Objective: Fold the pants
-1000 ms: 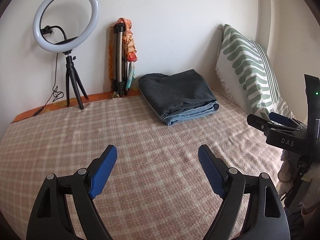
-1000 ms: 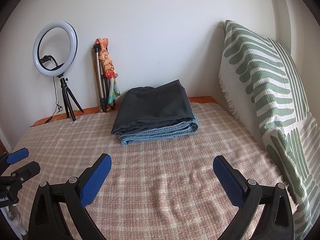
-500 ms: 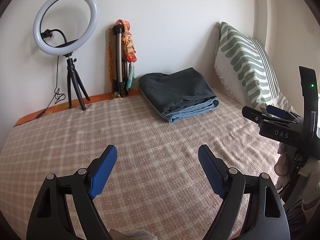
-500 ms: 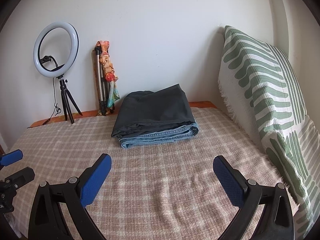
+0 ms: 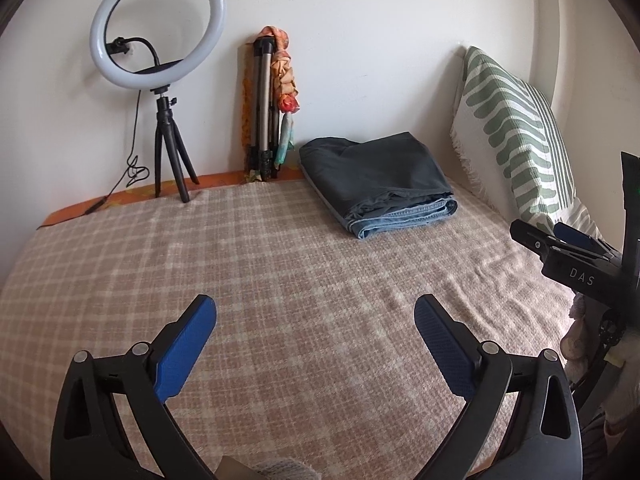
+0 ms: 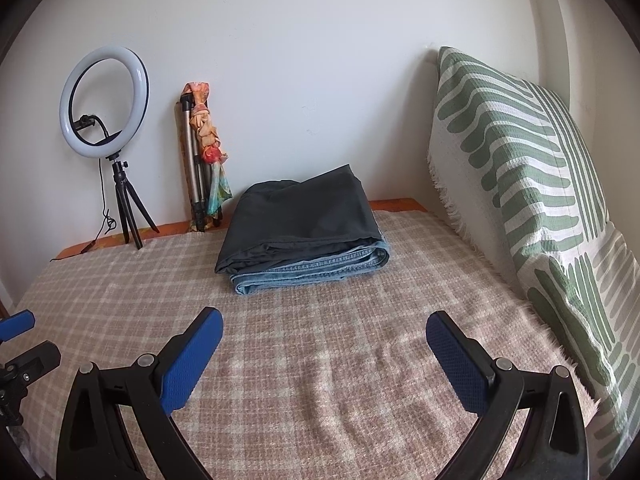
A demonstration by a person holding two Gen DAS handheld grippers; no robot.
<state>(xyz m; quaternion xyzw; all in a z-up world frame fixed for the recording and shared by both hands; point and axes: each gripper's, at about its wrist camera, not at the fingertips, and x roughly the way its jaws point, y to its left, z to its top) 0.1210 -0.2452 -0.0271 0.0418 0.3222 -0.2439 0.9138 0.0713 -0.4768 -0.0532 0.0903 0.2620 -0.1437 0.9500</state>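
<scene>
Through my left camera, my left gripper (image 5: 316, 320) is spreading its jaws with nothing between them; the folded pants (image 5: 376, 184) lie far off and to the right on the checked blanket (image 5: 260, 264), long axis running left to right. My right gripper (image 5: 560, 236) shows at the right edge (state unclear here).

Through my right camera, my right gripper (image 6: 324, 334) stands wide apart, empty, and the pants (image 6: 304, 228) lie almost straight ahead, well apart. I judge the right hand nearer.

bed with pink checked blanket (image 6: 320, 360), folded pants stack (image 6: 304, 232), ring light tripod (image 6: 128, 216), green-patterned pillow (image 6: 520, 184)
</scene>
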